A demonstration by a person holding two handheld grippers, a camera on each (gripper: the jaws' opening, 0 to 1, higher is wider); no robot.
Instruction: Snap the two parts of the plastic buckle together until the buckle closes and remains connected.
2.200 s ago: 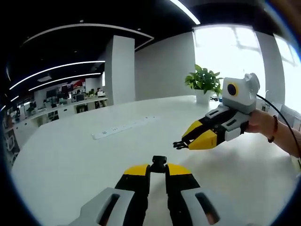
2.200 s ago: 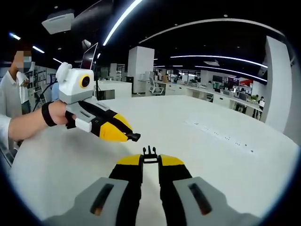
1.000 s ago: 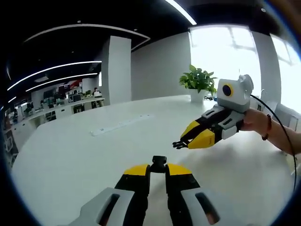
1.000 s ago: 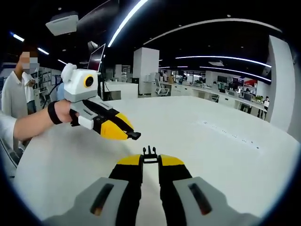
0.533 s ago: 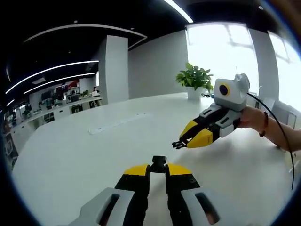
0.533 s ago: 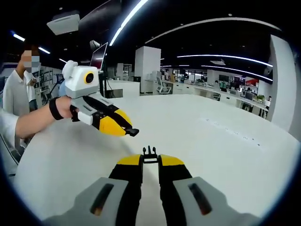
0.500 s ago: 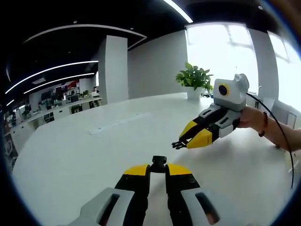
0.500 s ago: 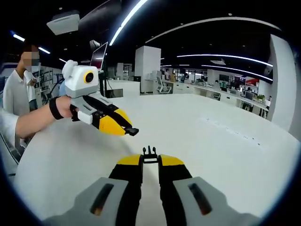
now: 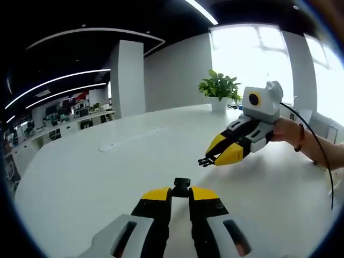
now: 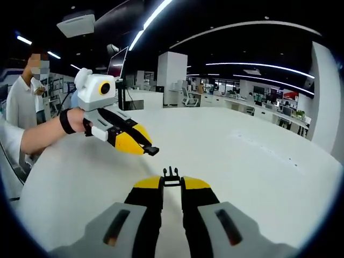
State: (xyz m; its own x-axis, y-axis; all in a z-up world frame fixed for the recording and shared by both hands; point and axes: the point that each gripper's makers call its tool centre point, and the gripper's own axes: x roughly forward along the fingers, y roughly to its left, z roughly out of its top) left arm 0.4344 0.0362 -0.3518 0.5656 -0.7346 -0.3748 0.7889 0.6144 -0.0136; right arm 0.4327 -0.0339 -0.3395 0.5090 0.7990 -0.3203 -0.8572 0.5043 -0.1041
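Observation:
In the left gripper view my left gripper (image 9: 180, 192) is shut on the black socket half of the buckle (image 9: 181, 184), which sticks out past the yellow jaw tips. To its upper right, my right gripper (image 9: 213, 156) is shut on the black pronged half (image 9: 203, 160), prongs pointing left. The two halves are apart. In the right gripper view my right gripper (image 10: 171, 183) holds the pronged half (image 10: 171, 173) upright at its tips. My left gripper (image 10: 144, 147) comes in from the left with the socket half (image 10: 152, 151) at its tip, a gap away.
Both grippers hover over a wide white table (image 9: 80, 177). A white power strip (image 9: 131, 141) lies on it, and a potted plant (image 9: 219, 88) stands at the far edge by bright windows. A person (image 10: 24, 102) stands at the left, with office desks behind.
Both views have drifted slightly. Each gripper has kept its buckle half, and the other gripper sits a little higher in each view. The halves remain apart.

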